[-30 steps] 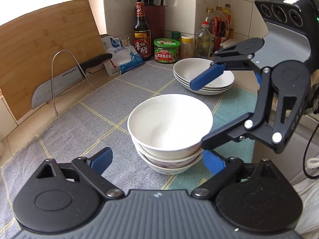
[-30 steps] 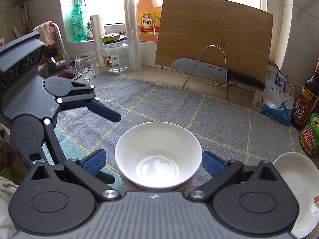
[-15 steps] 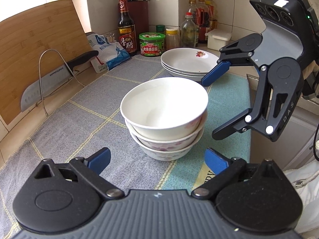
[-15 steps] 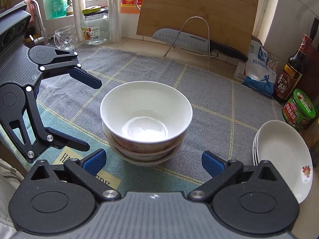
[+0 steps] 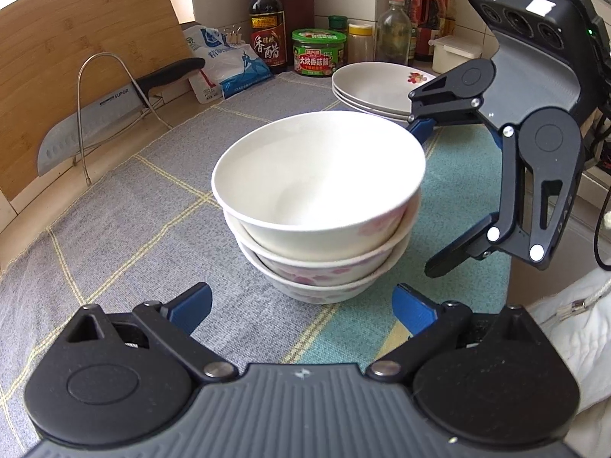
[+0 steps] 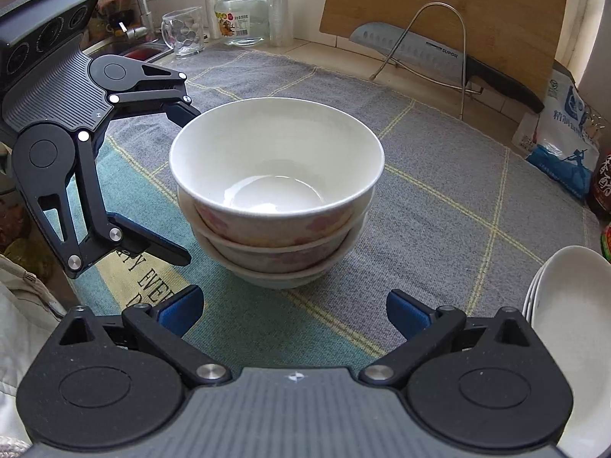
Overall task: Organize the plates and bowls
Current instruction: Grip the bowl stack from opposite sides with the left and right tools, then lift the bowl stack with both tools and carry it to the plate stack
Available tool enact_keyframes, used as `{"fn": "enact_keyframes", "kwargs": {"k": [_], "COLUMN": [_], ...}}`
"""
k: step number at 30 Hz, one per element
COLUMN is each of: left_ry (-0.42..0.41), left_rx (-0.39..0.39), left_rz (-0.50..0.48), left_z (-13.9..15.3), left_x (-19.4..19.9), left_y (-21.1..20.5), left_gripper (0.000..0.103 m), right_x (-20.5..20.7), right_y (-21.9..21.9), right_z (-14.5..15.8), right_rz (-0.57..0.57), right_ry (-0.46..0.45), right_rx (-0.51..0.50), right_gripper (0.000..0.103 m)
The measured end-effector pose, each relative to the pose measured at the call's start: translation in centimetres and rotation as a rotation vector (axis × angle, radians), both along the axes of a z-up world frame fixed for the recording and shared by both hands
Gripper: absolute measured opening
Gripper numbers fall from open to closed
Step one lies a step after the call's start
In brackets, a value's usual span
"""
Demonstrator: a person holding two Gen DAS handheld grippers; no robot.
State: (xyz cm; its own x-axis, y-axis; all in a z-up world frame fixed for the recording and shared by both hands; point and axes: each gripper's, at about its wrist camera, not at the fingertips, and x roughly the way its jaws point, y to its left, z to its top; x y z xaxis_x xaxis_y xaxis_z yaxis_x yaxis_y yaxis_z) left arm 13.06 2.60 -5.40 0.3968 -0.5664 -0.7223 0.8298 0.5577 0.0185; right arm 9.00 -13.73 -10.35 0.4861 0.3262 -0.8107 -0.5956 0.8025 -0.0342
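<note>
A stack of three white bowls with pink flowers [image 5: 320, 210] stands on the grey checked mat [image 5: 126, 210]; it also shows in the right wrist view [image 6: 277, 194]. A stack of white plates [image 5: 376, 91] sits behind it near the jars, and at the right edge of the right wrist view [image 6: 569, 305]. My left gripper [image 5: 301, 305] is open and empty, just short of the bowls. My right gripper [image 6: 294, 311] is open and empty, on the other side of the bowls; it also shows in the left wrist view [image 5: 425, 198].
A cleaver [image 5: 114, 110] leans on a wire rack against a bamboo board [image 5: 76, 57]. A salt bag [image 5: 229, 65], vinegar bottle [image 5: 267, 26], green tin [image 5: 319, 53] and bottles line the back wall. A glass mug [image 6: 183, 34] and jar [image 6: 240, 15] stand near the sink.
Both grippers have drawn back and dropped lower, away from the bowl stack. The bowls and plates have stayed in place.
</note>
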Motion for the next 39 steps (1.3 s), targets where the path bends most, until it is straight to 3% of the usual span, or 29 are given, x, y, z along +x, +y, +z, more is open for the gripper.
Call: {"fn": "enact_keyframes", "kwargs": {"k": [11, 26, 39], "left_ry": [0.02, 0.027, 0.062], "left_rx": [0.05, 0.055, 0.039], "left_rz": [0.026, -0.196, -0.323], "left_z": [-0.8, -0.6, -0.3], "left_x": [0.3, 2.1, 4.1], "left_y": [-1.0, -2.0, -2.1], "left_gripper": [0.099, 0.092, 0.09], "right_x": [1.4, 3.3, 5.4], "right_y": [-0.1, 0.2, 0.5], "right_z": [-0.5, 0.3, -0.3], "right_rz": [0.169, 0.304, 0.4], "right_ry": [-0.033, -0.037, 0.044], "right_rx": [-0.023, -0.022, -0.01], "right_gripper": [0.103, 0.101, 0.097]}}
